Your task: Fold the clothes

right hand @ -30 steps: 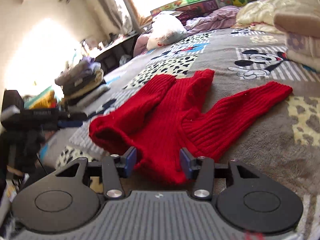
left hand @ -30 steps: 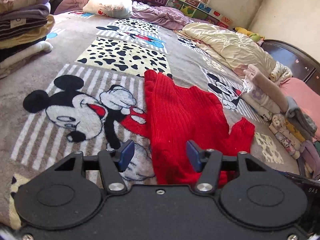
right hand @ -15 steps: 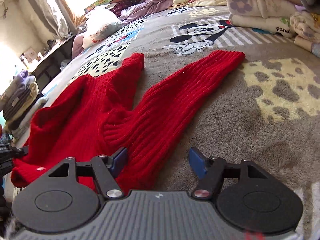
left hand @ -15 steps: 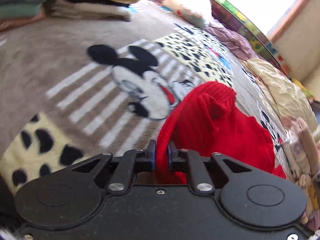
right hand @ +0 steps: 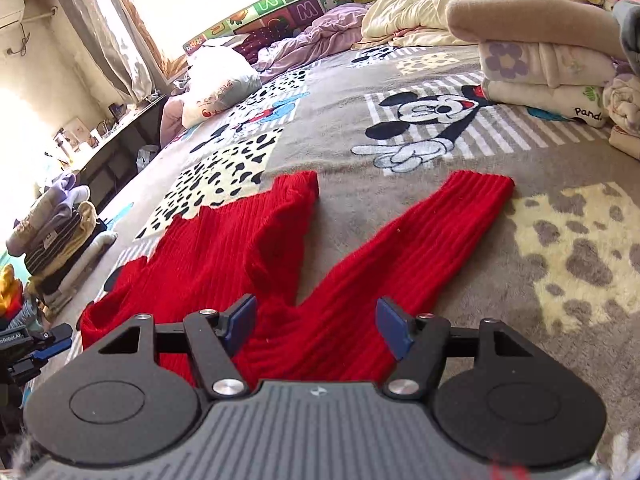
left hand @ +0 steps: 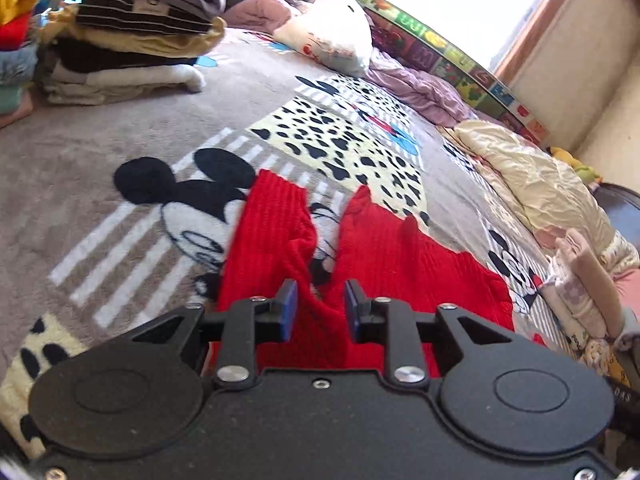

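Well, red sweater [right hand: 240, 248] amid bare blanket [right hand: 440, 240]

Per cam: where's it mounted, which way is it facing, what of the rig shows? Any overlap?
Left wrist: behind the left claw, facing across the bed toward a stack of folded clothes; its open blue fingers show.
Right wrist: behind the right claw, low over the blanket; open fingers show, left claw at the edge.
Shared: the red sweater, white pillow.
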Demonstrator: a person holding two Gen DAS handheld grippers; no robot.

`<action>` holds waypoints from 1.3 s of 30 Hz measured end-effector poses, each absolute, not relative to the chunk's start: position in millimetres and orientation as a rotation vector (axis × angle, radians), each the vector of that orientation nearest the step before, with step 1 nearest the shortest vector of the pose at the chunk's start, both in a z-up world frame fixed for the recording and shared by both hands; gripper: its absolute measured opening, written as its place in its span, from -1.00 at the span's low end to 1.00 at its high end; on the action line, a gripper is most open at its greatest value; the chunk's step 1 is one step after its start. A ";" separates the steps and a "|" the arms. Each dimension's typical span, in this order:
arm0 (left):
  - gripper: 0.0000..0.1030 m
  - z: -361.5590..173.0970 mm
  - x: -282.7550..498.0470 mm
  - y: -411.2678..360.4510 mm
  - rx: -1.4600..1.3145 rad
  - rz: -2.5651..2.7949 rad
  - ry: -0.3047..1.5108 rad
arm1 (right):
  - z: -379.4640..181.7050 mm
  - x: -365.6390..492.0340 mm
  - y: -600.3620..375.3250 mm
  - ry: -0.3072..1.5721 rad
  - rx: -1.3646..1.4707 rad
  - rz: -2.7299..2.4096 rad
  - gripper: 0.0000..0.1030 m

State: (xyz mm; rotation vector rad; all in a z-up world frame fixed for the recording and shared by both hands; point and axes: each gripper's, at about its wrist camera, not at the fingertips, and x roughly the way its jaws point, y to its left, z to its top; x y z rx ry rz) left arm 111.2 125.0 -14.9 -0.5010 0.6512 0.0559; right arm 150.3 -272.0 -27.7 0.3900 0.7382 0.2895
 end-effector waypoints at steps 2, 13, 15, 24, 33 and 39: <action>-0.26 -10.1 133.3 118.3 -0.455 0.022 0.666 | -23.2 167.3 -266.5 0.735 0.388 0.300 0.28; 0.01 -21.2 259.6 104.9 -0.320 -0.056 0.833 | -18.6 294.1 -233.7 0.811 0.316 0.367 0.28; 0.03 -31.0 280.6 105.3 -0.315 -0.047 0.883 | -27.2 312.7 -232.6 0.840 0.337 0.375 0.28; -0.80 -38.2 315.9 111.4 -0.324 -0.125 0.829 | -62.7 352.5 -232.7 0.893 0.441 0.495 -0.79; -0.30 -47.8 338.3 128.5 -0.336 -0.008 0.865 | -46.7 364.5 -224.8 0.780 0.227 0.341 -0.10; -0.01 -14.4 282.3 123.8 -0.340 -0.037 0.760 | -42.2 323.7 -268.3 0.742 0.316 0.310 0.03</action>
